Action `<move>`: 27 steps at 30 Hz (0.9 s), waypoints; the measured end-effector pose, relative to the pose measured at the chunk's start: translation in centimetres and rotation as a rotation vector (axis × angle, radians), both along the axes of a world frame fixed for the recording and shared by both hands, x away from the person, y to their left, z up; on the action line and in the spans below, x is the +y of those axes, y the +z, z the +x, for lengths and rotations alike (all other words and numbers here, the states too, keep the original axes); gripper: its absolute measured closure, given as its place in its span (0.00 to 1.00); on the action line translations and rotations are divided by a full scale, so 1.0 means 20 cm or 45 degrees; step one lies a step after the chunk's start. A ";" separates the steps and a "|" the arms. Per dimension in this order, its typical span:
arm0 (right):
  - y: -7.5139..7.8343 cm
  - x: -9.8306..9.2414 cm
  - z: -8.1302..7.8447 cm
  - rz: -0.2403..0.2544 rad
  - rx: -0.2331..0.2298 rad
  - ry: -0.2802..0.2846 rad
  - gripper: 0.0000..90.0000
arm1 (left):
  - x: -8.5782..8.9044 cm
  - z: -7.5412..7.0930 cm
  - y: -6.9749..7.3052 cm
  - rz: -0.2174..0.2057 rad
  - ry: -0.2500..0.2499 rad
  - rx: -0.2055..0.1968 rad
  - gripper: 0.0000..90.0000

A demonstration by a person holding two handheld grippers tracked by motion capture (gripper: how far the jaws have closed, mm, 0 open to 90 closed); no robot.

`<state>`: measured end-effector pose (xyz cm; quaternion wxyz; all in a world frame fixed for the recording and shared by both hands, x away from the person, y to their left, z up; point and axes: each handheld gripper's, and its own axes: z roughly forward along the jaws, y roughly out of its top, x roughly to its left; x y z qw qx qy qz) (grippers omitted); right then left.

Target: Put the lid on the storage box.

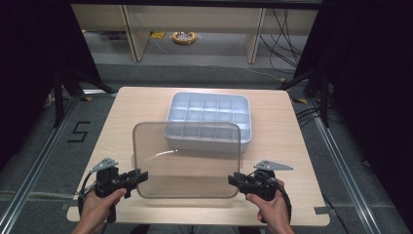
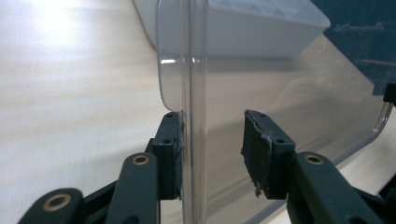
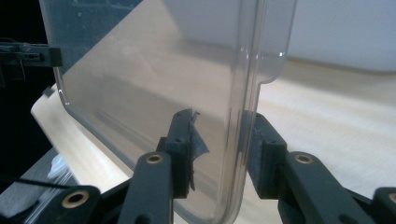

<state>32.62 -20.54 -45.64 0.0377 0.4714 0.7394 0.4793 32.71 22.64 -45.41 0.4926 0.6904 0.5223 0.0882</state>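
Note:
A clear plastic lid (image 1: 187, 161) with rounded corners hangs tilted over the near half of the wooden table (image 1: 131, 105), held at both side edges. My left gripper (image 1: 142, 176) is shut on the lid's left rim, and in the left gripper view the lid (image 2: 280, 84) runs up between the jaws of that gripper (image 2: 212, 149). My right gripper (image 1: 233, 180) is shut on the opposite rim; the right gripper view has the lid (image 3: 154, 70) standing between the jaws of that gripper (image 3: 222, 140). Behind the lid sits a pale grey compartment tray (image 1: 246, 139).
The tray (image 2: 261, 28) has several empty compartments and stands mid-table, towards the far side. Dark curtains flank the table, with a metal floor rail (image 1: 341, 161) to its right. Desk legs (image 1: 134, 34) and cables (image 1: 287, 34) lie on the floor beyond the far edge.

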 end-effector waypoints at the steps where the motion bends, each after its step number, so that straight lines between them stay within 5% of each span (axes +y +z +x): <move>1: 0.01 -0.01 0.02 -0.005 -0.018 -0.008 0.73 | -0.01 0.03 0.01 0.016 -0.011 0.005 0.65; 4: 0.03 -0.03 0.06 0.028 0.015 -0.059 0.72 | -0.05 0.10 0.05 0.021 -0.021 -0.003 0.65; 5: 0.04 -0.05 0.09 -0.008 -0.028 -0.069 0.72 | -0.07 0.13 0.05 0.013 -0.015 -0.010 0.65; 10: 0.06 -0.08 0.16 0.008 -0.037 -0.112 0.71 | -0.11 0.24 0.10 0.020 -0.006 -0.019 0.64; 16: 0.18 -0.10 0.27 0.018 -0.052 -0.203 0.69 | -0.18 0.40 0.20 0.017 0.003 -0.041 0.63; 17: 0.19 -0.11 0.30 0.004 -0.093 -0.195 0.69 | -0.18 0.42 0.21 0.020 0.005 -0.037 0.63; 18: 0.21 -0.10 0.31 0.025 -0.046 -0.226 0.69 | -0.20 0.44 0.22 0.017 0.015 -0.044 0.63; 19: 0.22 -0.12 0.34 -0.001 -0.100 -0.206 0.68 | -0.20 0.47 0.23 0.014 0.004 -0.041 0.63; 27: 0.29 -0.16 0.49 -0.004 -0.112 -0.266 0.67 | -0.27 0.65 0.29 0.019 0.027 -0.038 0.61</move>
